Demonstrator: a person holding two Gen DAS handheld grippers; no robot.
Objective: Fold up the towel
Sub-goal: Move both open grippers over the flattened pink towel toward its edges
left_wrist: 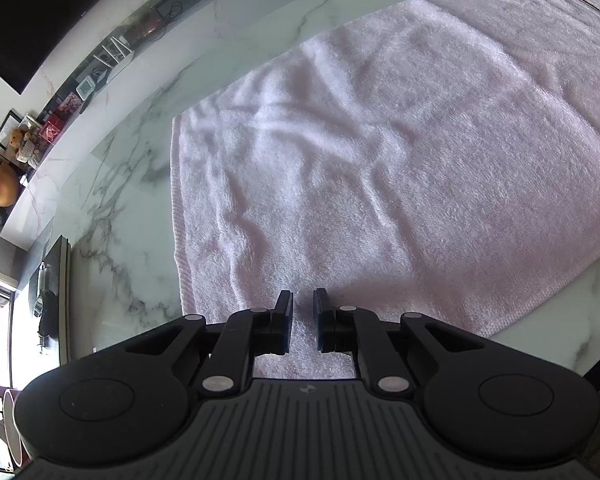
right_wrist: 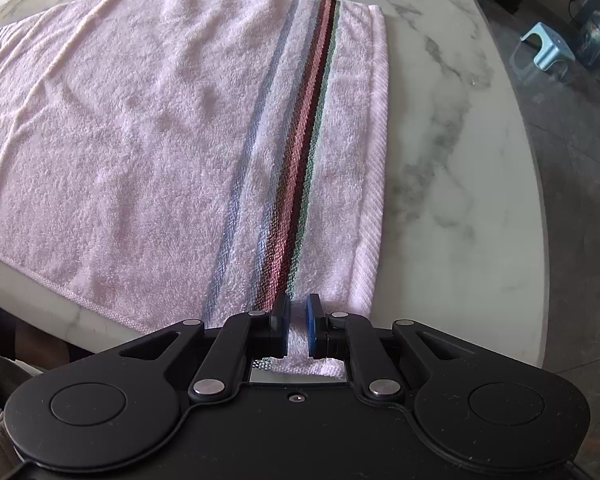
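Observation:
A pale pink towel (left_wrist: 380, 160) lies spread flat on the white marble table (left_wrist: 120, 208), with light wrinkles. In the right wrist view the towel (right_wrist: 140, 140) shows a band of blue, red, dark and green stripes (right_wrist: 300, 160) near its right end. My left gripper (left_wrist: 303, 300) sits at the towel's near edge close to its left end, jaws nearly together with pink cloth pinched between them. My right gripper (right_wrist: 298, 304) is at the near edge beside the stripes. Its blue pads (right_wrist: 312, 328) are closed on the cloth, which runs back between them.
The table's rounded edge (right_wrist: 536, 200) drops to a grey floor with a light blue stool (right_wrist: 544, 52), a water jug (right_wrist: 598, 40) and a potted plant. Left of the table stand a dark chair back (left_wrist: 56, 296), a shelf with a teddy bear (left_wrist: 24, 146), and a black screen (left_wrist: 40, 12).

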